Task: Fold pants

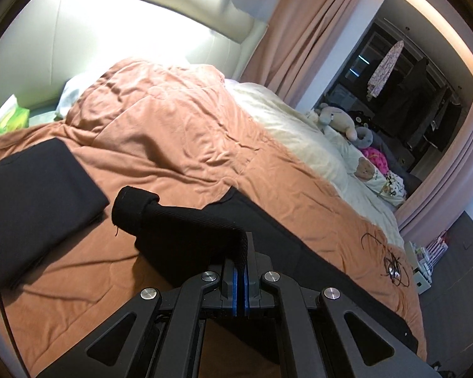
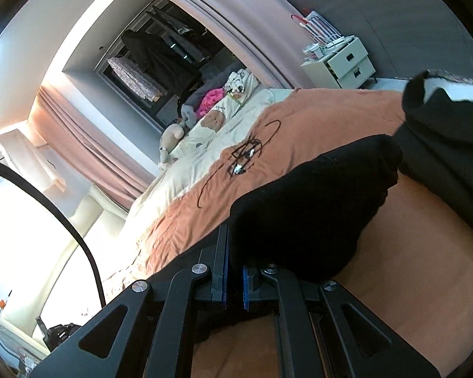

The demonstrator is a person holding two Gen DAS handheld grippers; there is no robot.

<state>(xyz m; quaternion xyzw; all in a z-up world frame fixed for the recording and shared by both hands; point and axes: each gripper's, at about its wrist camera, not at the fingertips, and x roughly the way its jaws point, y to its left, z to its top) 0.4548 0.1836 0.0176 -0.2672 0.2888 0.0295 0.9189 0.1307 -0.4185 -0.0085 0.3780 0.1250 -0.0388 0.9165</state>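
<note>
Black pants [image 1: 268, 233] lie stretched across an orange quilt [image 1: 173, 138] on the bed. My left gripper [image 1: 241, 271] is shut on a rolled edge of the pants, lifted above the quilt, with the cuff end [image 1: 132, 208] sticking out to the left. In the right wrist view my right gripper [image 2: 235, 271] is shut on another bunched part of the black pants [image 2: 306, 201], also held above the quilt [image 2: 315, 116].
A folded black garment [image 1: 37, 195] lies on the quilt at left. Black cords [image 1: 391, 267] lie on the quilt near the cream sheet [image 1: 299, 132]. Plush toys [image 1: 340, 119] sit at the bed's far side. A white nightstand [image 2: 340, 63] stands past the bed corner. A person's leg [image 2: 451, 145] is at right.
</note>
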